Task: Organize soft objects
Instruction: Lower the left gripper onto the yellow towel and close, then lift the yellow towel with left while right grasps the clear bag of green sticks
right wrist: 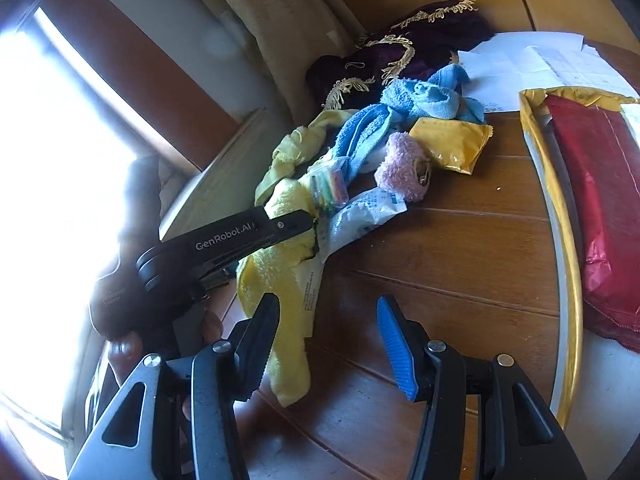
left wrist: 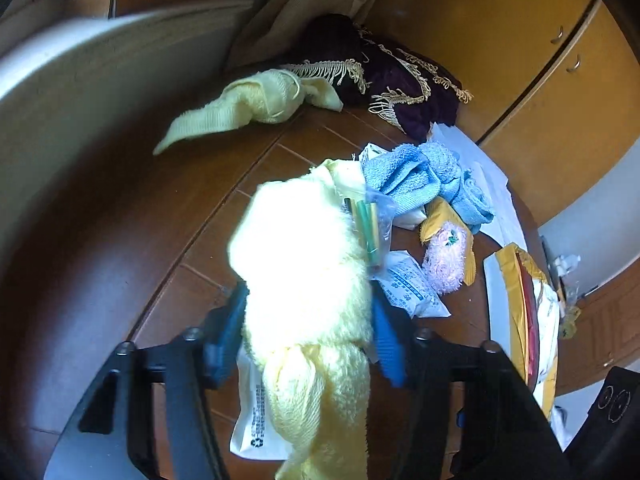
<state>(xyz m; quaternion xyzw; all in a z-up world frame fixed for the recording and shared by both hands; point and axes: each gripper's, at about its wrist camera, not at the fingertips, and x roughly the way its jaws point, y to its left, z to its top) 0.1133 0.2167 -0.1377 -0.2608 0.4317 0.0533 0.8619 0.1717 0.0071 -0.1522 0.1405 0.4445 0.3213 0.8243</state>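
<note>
Left gripper clamped on the yellow towel; right gripper hangs open and empty beside it.

Nearest, the towel sits bunched between the left gripper's blue pads, one end hanging below them, lifted above the wooden table; the right gripper's jaws stand apart just beside that hanging tail, touching nothing. Just beyond the towel lie a clear bag of coloured sticks and a white printed packet, then a pink fluffy roll on a yellow pouch, and the blue towel. Farther past the towel rest a pale yellow knit cloth and a dark purple fringed cloth. This looks like the pick-up stage of sorting; next, likely, the right gripper must catch the loose tail so the towel can be folded or carried clear of the pile.
</note>
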